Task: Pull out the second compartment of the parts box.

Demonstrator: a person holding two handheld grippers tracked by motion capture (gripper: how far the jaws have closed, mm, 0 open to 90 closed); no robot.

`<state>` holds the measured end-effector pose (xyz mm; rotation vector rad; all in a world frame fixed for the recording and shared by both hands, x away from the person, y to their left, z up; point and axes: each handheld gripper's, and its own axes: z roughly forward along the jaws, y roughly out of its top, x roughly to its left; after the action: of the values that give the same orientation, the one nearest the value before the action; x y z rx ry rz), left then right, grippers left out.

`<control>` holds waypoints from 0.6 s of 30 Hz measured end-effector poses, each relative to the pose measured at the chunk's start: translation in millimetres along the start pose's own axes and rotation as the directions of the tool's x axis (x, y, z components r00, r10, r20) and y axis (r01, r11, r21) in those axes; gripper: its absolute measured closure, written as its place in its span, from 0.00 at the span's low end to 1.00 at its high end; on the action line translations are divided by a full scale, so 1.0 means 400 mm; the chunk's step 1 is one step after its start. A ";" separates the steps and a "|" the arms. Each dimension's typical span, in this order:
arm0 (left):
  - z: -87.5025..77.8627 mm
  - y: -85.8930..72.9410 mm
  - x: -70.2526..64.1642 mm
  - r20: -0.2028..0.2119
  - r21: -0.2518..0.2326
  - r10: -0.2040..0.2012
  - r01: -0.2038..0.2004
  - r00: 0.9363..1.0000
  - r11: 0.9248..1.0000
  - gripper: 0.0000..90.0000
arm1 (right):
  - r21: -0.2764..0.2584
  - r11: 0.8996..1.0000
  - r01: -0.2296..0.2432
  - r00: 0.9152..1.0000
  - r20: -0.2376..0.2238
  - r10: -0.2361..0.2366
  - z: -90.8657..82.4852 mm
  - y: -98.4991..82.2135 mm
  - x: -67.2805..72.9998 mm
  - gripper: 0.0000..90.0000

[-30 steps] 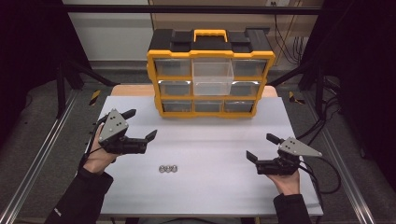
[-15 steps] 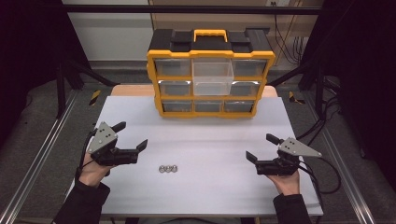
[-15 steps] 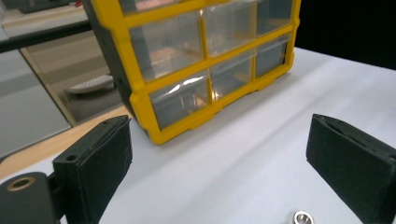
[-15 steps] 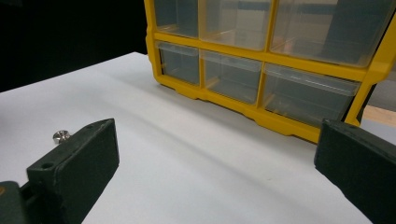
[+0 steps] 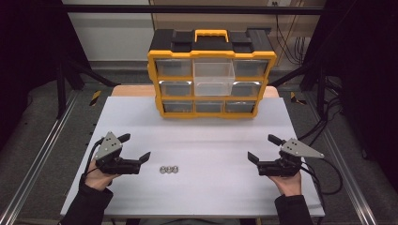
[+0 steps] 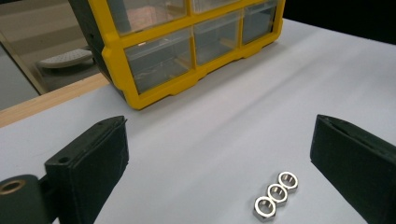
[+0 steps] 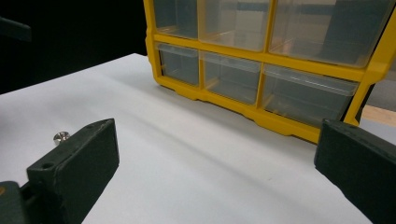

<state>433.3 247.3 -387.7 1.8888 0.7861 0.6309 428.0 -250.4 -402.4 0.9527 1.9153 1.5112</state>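
Three small metal nuts lie in a touching row on the white table, near its front edge. My left gripper rests open just left of them, its jaws pointing right. In the left gripper view the nuts lie low between the wide-apart jaws of that gripper, closer to the right one. My right gripper is open at the table's right side, jaws pointing left, nothing between them. In the right gripper view, one nut peeks over the left jaw of that gripper.
A yellow and black drawer organizer stands at the back middle of the table, with a handle on top. Its clear top-middle drawer is pulled out. The organizer's lower drawers face the right gripper.
My left gripper has come down and back toward the table's front edge, level with the nuts. The right gripper and the nuts have stayed in place.
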 end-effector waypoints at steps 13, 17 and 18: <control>0.051 -0.051 -0.017 0.031 0.094 -0.023 0.020 0.999 0.995 0.05 | 0.004 1.000 -0.001 1.000 0.001 0.001 -0.003 0.000 0.001 0.00; 0.068 -0.065 -0.022 0.017 0.143 -0.011 0.009 1.000 0.990 0.05 | 0.007 1.000 0.001 1.000 0.003 -0.001 -0.002 -0.001 0.001 0.00; 0.071 -0.068 -0.023 0.010 0.148 -0.012 0.011 1.000 0.989 0.05 | 0.006 1.000 0.000 1.000 0.002 0.000 -0.002 0.000 0.001 0.00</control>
<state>440.7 233.3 -424.9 2.0190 0.8560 0.5673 427.0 -250.7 -402.3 0.9566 1.9195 1.5043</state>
